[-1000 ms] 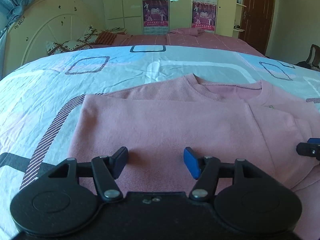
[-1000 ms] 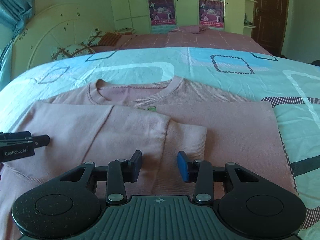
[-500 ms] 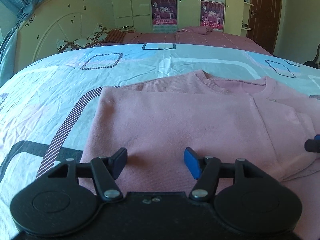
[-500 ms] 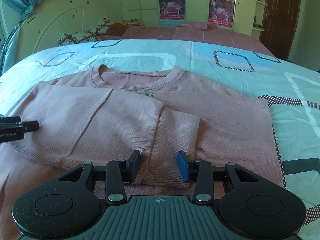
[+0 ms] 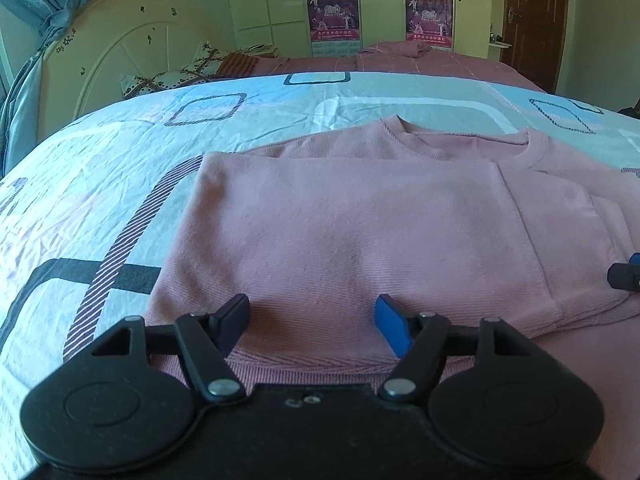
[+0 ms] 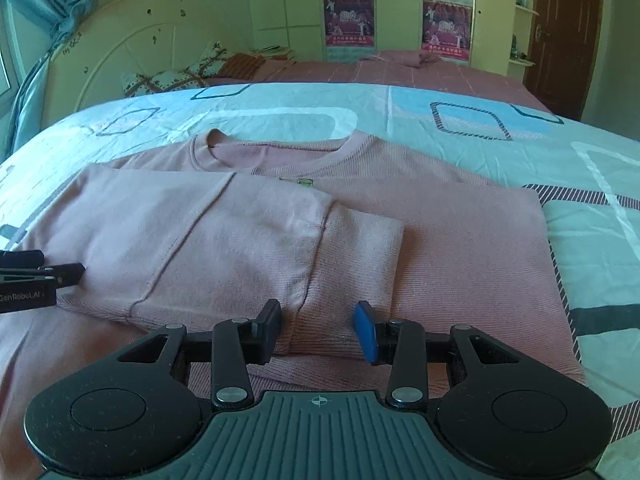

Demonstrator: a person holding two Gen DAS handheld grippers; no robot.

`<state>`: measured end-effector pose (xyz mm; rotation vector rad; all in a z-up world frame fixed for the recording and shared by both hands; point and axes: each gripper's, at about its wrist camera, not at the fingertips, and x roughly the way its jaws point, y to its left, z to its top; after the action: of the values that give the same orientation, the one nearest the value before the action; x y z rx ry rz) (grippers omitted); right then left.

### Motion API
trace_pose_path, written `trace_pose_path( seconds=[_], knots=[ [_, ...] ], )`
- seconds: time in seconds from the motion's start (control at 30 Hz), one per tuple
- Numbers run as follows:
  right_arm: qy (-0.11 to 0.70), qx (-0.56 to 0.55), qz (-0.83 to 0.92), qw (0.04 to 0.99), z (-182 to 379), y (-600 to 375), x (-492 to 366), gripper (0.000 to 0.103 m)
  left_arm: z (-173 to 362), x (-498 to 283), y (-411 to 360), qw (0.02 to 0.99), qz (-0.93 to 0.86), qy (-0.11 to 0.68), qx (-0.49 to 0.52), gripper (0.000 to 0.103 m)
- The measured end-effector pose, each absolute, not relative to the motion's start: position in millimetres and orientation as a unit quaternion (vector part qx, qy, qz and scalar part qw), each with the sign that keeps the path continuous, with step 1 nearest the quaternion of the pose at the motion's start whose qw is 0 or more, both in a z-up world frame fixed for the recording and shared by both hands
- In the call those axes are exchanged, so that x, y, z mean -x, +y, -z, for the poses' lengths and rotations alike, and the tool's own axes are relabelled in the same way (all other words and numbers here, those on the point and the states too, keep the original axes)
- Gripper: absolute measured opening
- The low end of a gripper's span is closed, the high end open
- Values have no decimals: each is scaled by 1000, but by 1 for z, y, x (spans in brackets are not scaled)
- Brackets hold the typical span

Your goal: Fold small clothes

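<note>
A pink sweater (image 5: 360,232) lies flat on the bed, neckline away from me; it also shows in the right wrist view (image 6: 460,240). Its left side and sleeve (image 6: 224,240) are folded across the front, with the cuff (image 6: 360,248) near the middle. My left gripper (image 5: 312,320) is open and empty just above the sweater's near hem, at its left part. My right gripper (image 6: 318,330) is open and empty over the folded sleeve's cuff end. Each gripper's tip shows at the edge of the other's view.
The sweater rests on a light blue patterned bedspread (image 5: 120,184). A white curved headboard (image 5: 120,52) and pillows (image 5: 168,76) are at the far left. A pink blanket (image 6: 400,68), wardrobe doors with posters (image 6: 348,16) and a dark door (image 6: 560,32) stand behind.
Both grippers have pulled back toward the near hem and stayed open. The sweater has not moved; more of it and of the bedspread to its left now shows.
</note>
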<state>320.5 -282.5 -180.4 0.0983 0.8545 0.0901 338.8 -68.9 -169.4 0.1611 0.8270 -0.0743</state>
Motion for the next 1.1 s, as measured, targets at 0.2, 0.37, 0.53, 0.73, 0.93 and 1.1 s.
trace_pose_path(
  seconds=[0.2,0.37,0.53,0.73,0.93,1.1],
  knots=[
    [414,-70,-44,906,173,-286,-316,41,168,-339,-71,909,34,404,-92,71],
    [405,-92,-41,909,163,-285,-294,42,163,-333,-72,908,37,403,-106,70],
    [404,-102,-43,908,157,-277,-268,42,153,-311,-72,913,66,386,-112,69],
    [431,-82,-24,898,167,-263,-233,42,151,-268,-61,908,102,392,-110,69],
    [432,-76,-1,899,167,-259,-192,41,161,-226,-40,897,130,405,-123,70],
    [434,-22,19,901,174,-246,-168,41,166,-203,-20,901,128,393,-134,70]
  ],
)
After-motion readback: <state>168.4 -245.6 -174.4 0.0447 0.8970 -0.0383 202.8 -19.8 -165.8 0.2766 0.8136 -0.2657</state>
